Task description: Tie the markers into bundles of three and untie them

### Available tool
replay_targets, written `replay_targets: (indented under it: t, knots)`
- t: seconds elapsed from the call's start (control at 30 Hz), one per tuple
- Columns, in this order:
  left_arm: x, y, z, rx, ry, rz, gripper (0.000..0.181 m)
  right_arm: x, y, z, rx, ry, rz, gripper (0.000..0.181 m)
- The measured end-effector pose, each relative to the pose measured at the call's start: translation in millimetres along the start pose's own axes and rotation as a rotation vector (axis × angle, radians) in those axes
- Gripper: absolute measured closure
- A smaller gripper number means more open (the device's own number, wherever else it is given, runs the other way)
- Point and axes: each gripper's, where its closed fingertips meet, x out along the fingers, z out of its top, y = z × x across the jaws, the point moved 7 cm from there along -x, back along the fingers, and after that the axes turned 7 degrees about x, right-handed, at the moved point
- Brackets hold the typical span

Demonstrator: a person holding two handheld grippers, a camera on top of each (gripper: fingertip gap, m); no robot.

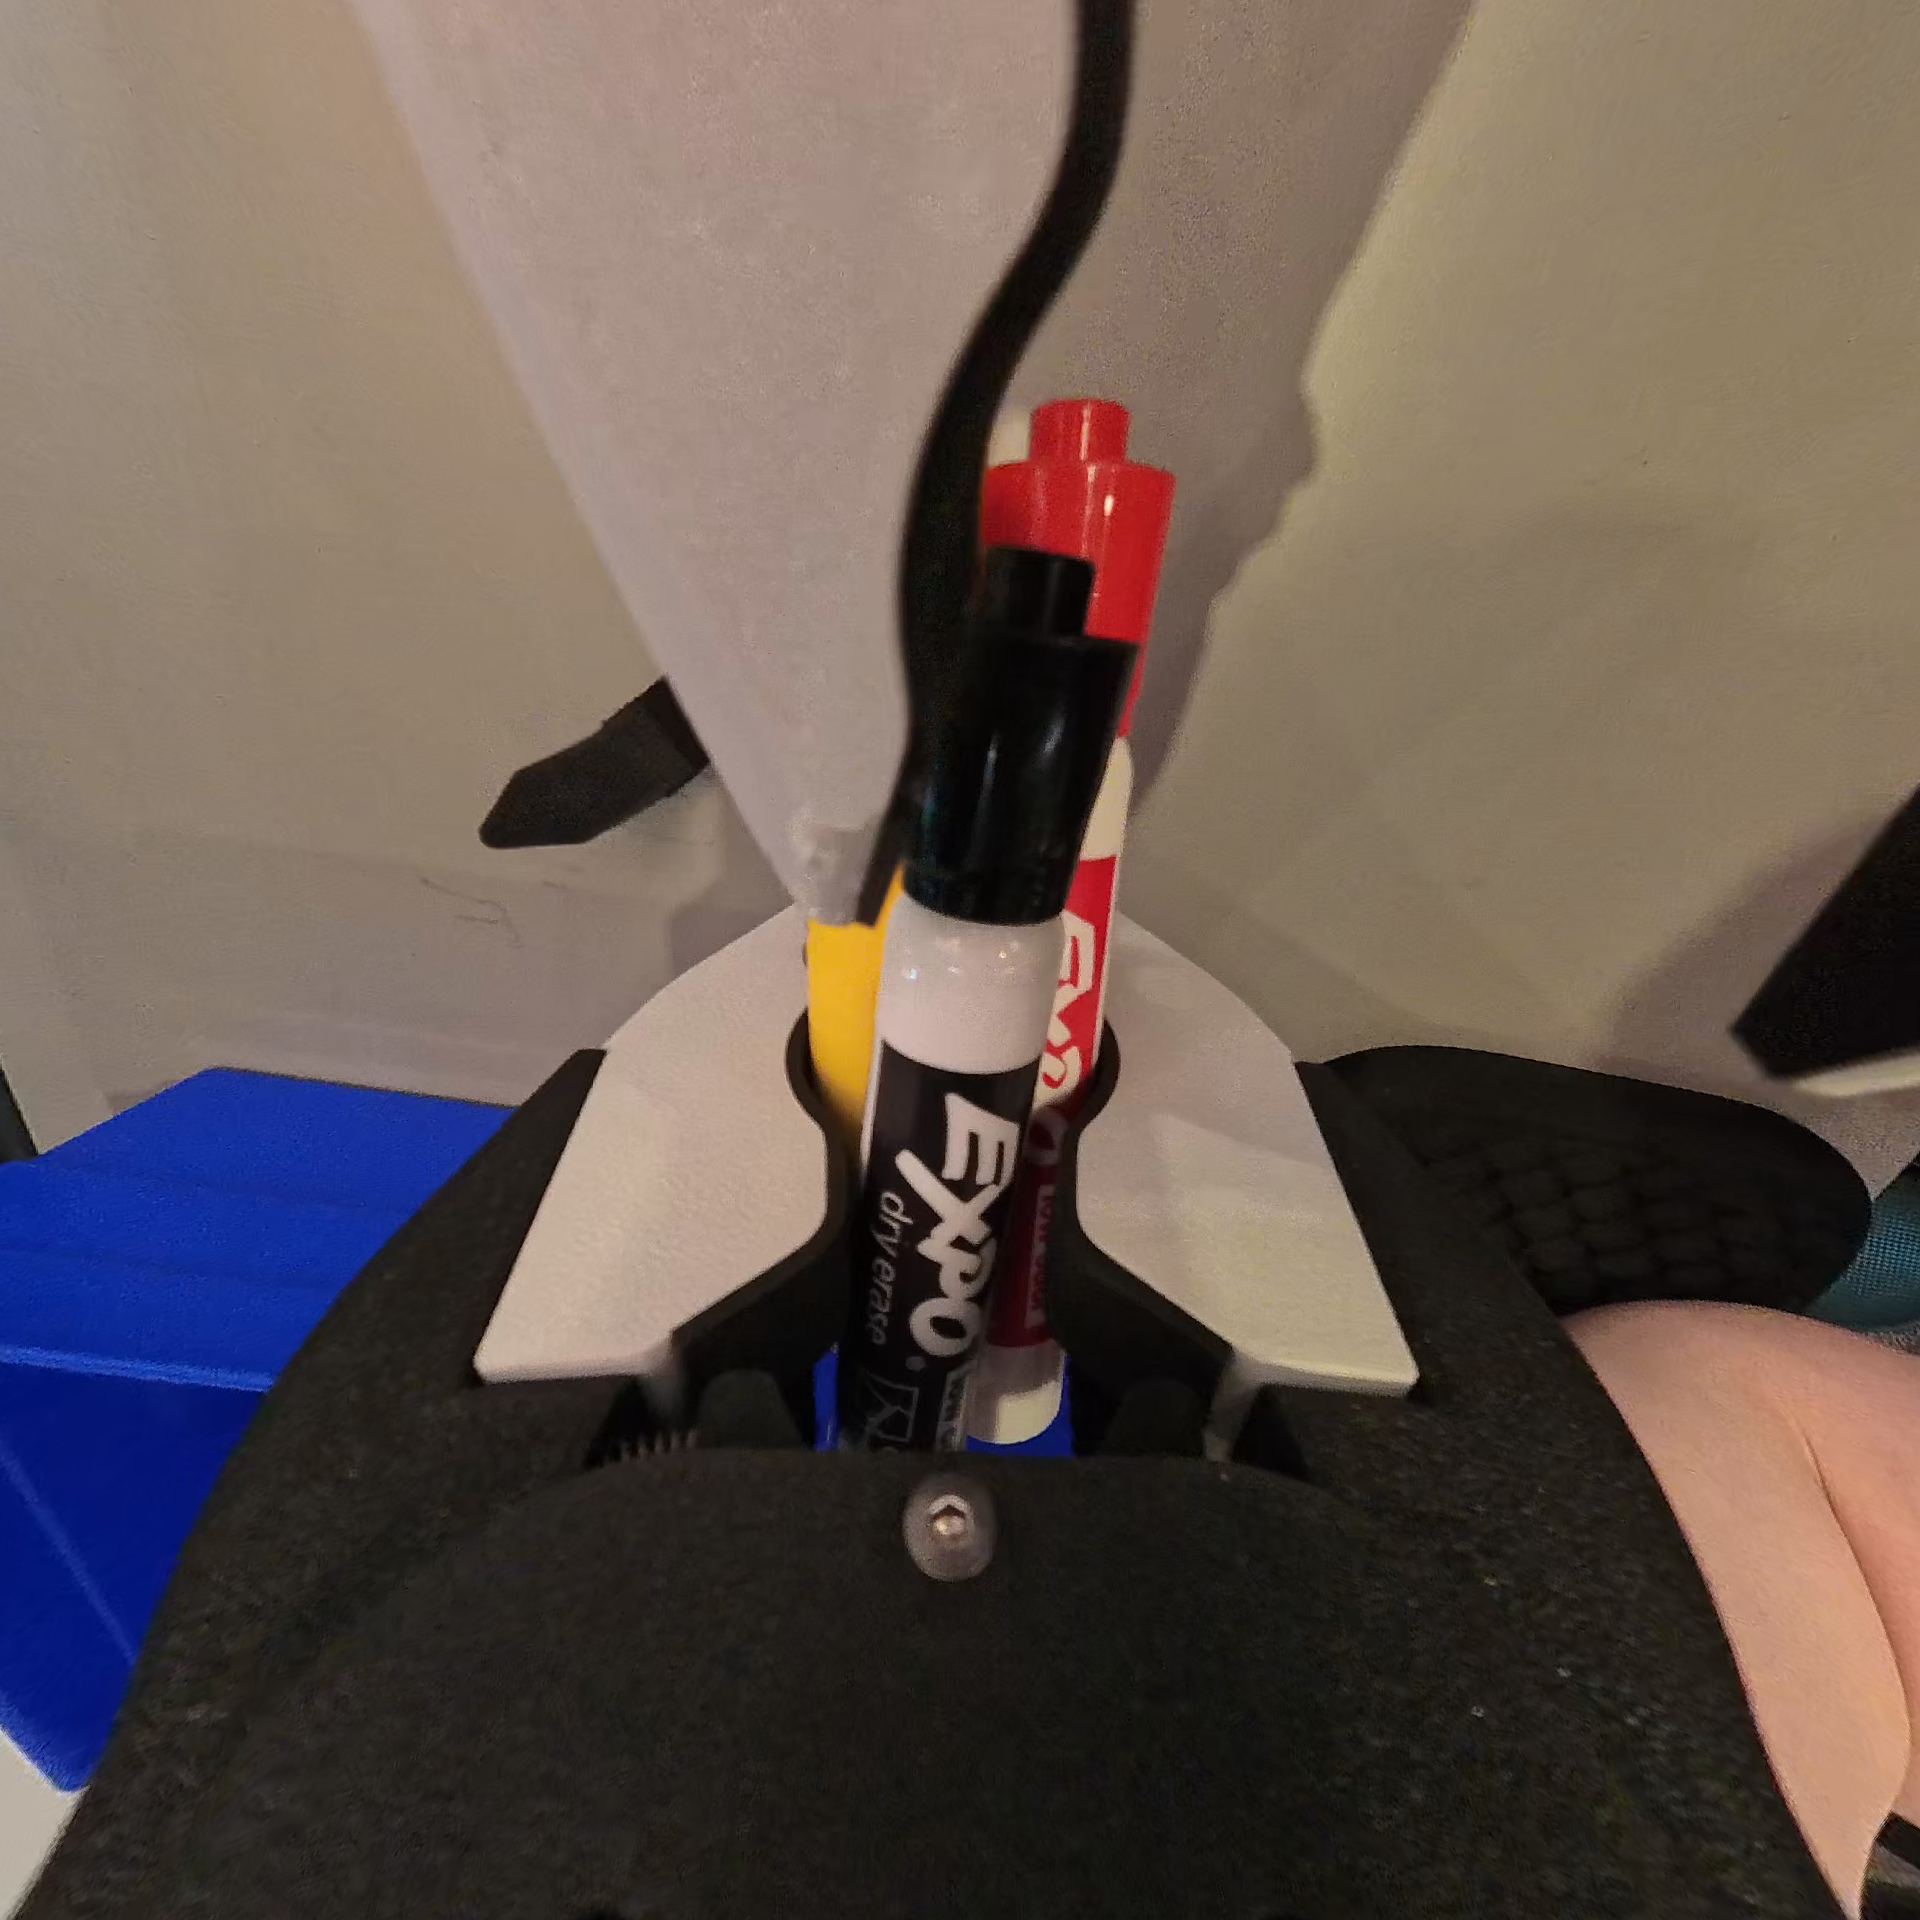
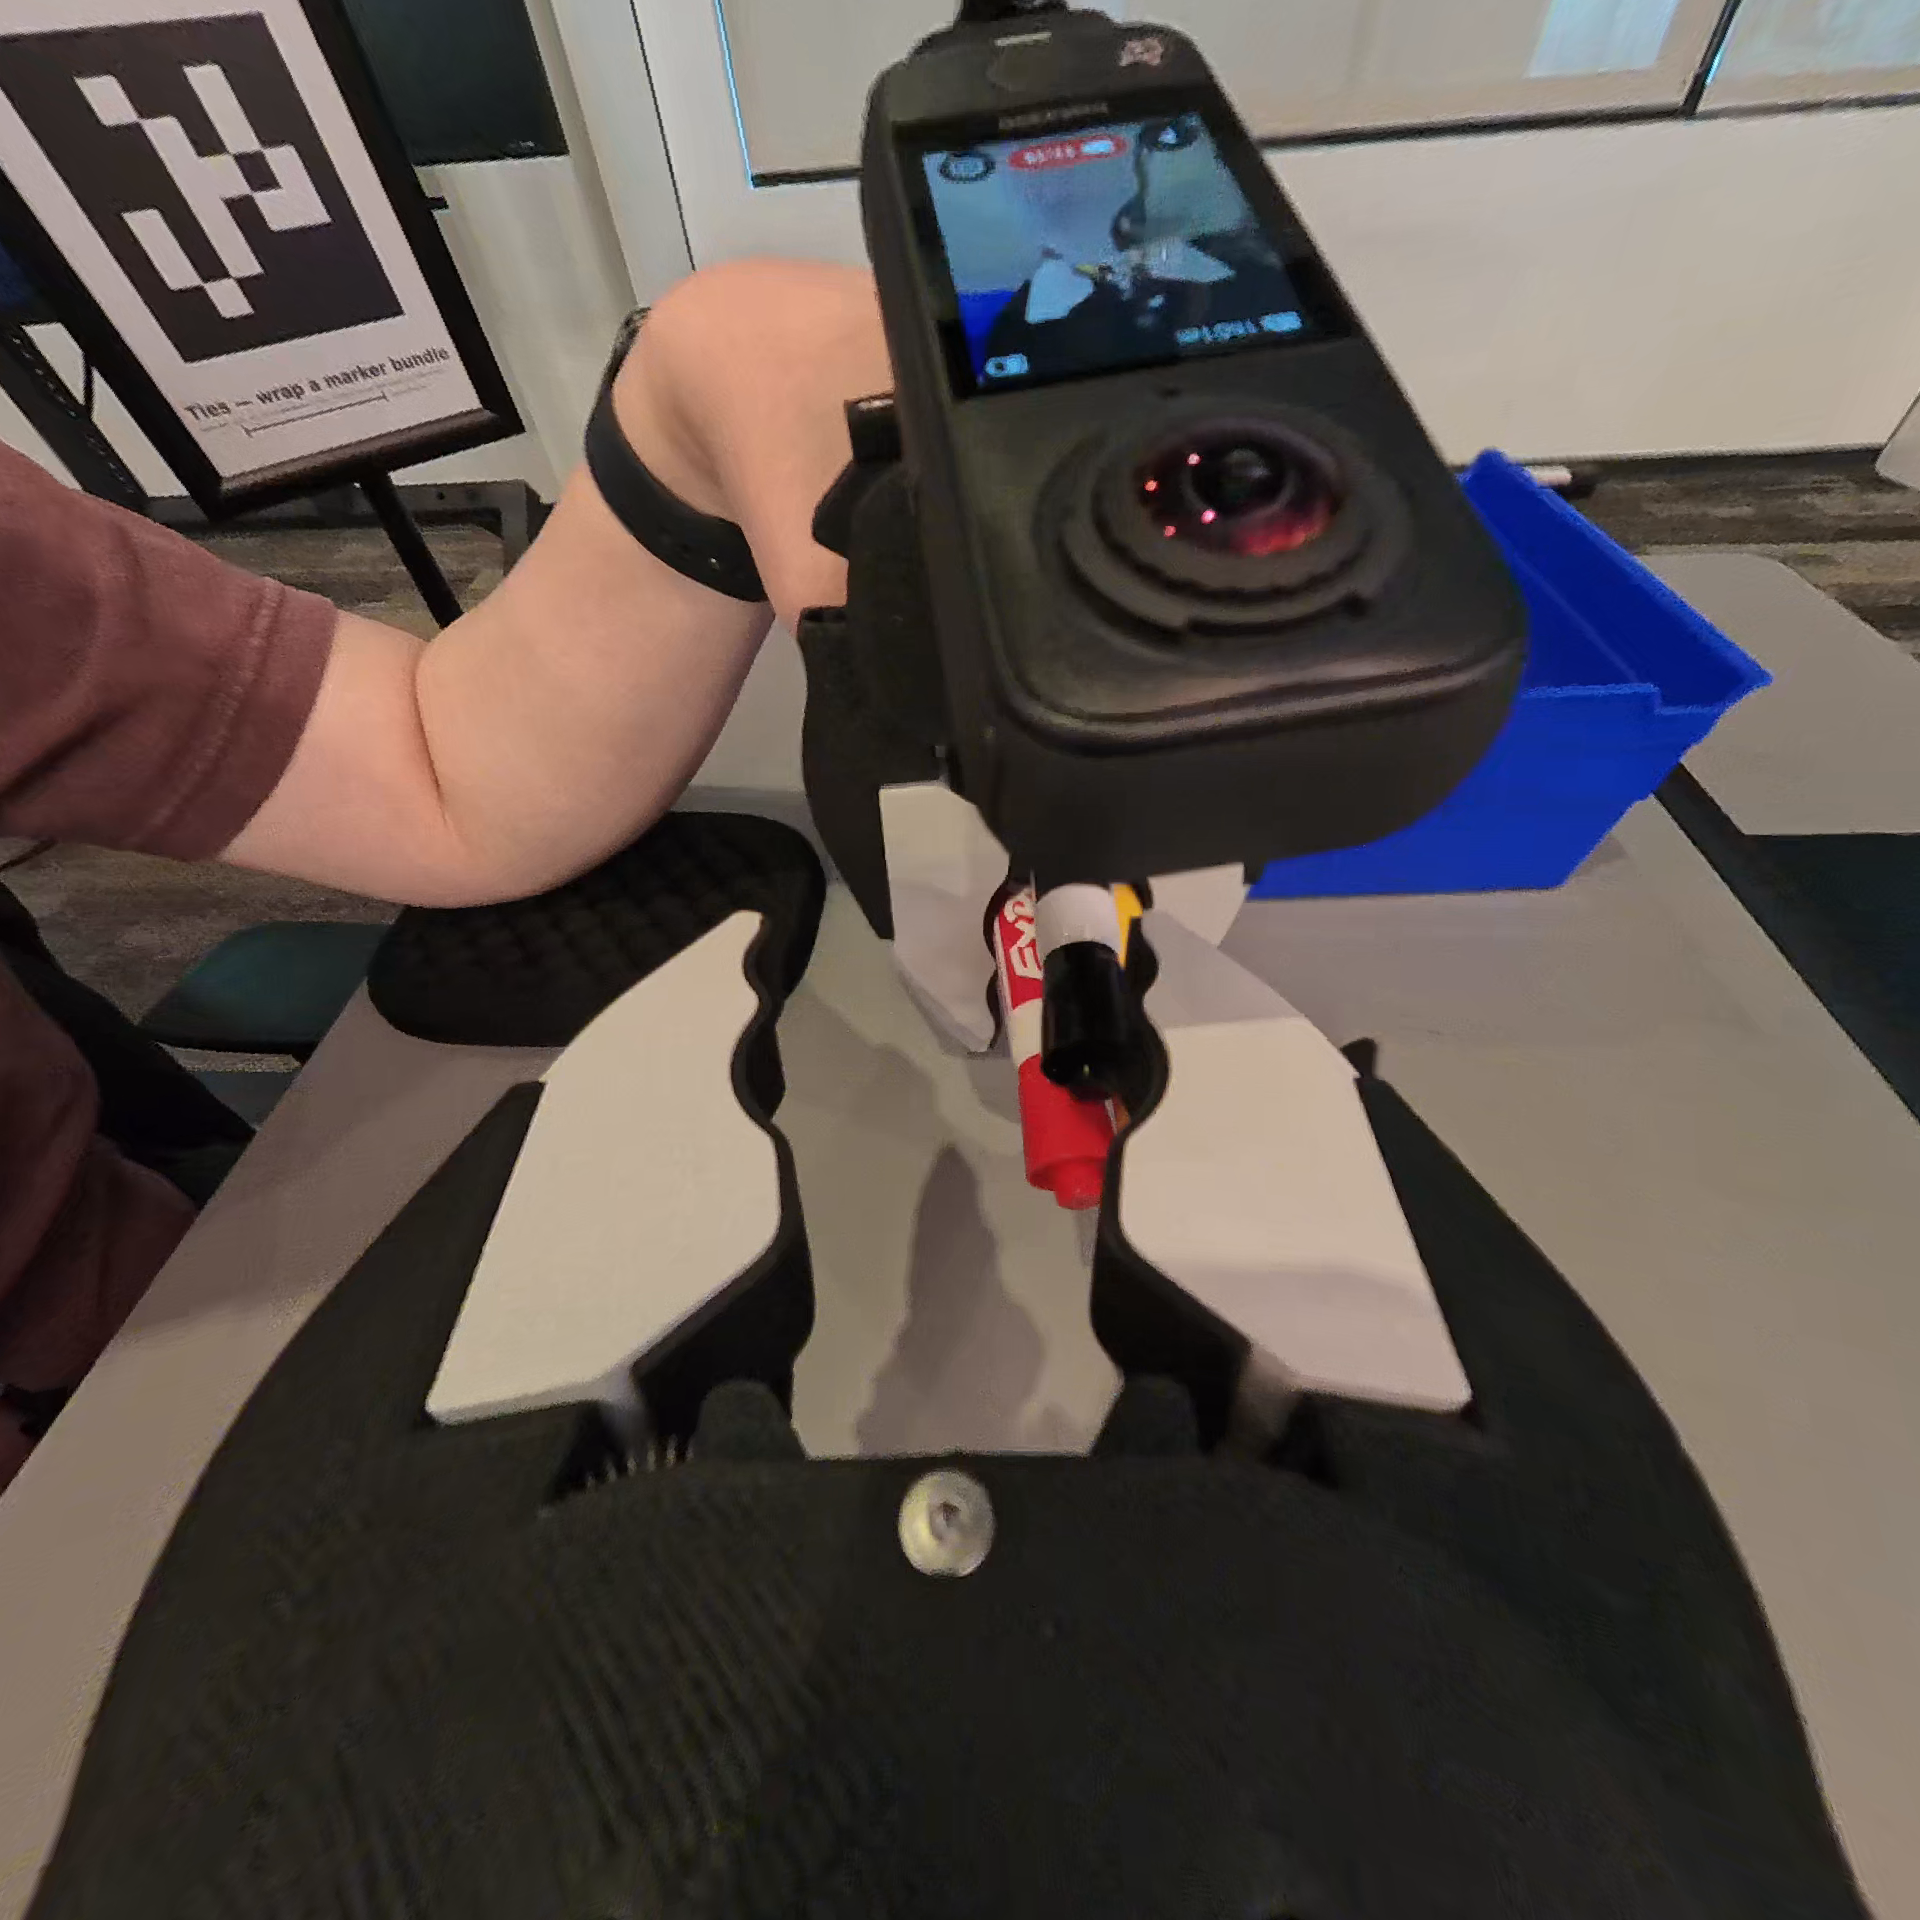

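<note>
In the left wrist view, we saw the left gripper [image 1: 951, 1049] with its jaws pinching three markers together: a black marker [image 1: 961, 1039] in front, a red marker [image 1: 1091, 623] behind it to the right, and a yellow marker [image 1: 840, 997] behind it to the left. The markers pointed away from the camera, caps outermost. A black cord [image 1: 1023, 343] curved down from the top of the frame to the bundle, meeting it near the yellow marker. A blue bin [image 1: 156, 1247] sat at lower left, a black mesh pad [image 1: 1621, 1174] at right, and the pale desk [image 1: 260, 914] beyond.

In the right wrist view, we saw the right gripper [image 2: 940, 1081] with its jaws spread apart and nothing between them, just over the grey desk [image 2: 1558, 1091]. Ahead of it, the left gripper [image 2: 1070, 935] faced us, its camera unit [image 2: 1174, 499] on top, holding the bundle with the black marker [image 2: 1081, 997] and red marker [image 2: 1049, 1132] caps pointing toward our right finger [image 2: 1268, 1174]; the yellow marker [image 2: 1125, 902] barely showed. A person's forearm [image 2: 582, 665] with a black wristband [image 2: 665, 509] reached to that gripper. The blue bin [image 2: 1590, 707] stood behind it on the desk, and a framed sign [image 2: 208, 229] stood at upper left.
</note>
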Motion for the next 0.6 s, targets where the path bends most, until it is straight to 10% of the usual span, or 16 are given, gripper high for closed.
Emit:
replay_targets:
  t: [0.3,0.6]
  knots:
    - [-22.2,0.9,-25.9,-0.085,-0.03,0.036,0.139,-48.1,-51.3,-9.7,0.138,-0.131,0.022,0.15]
    - [-40.5,-9.7,-42.1,-0.132,-0.032,0.069,0.139,42.0,-117.6,-34.3,0.043,0.265,0.169,0.138]
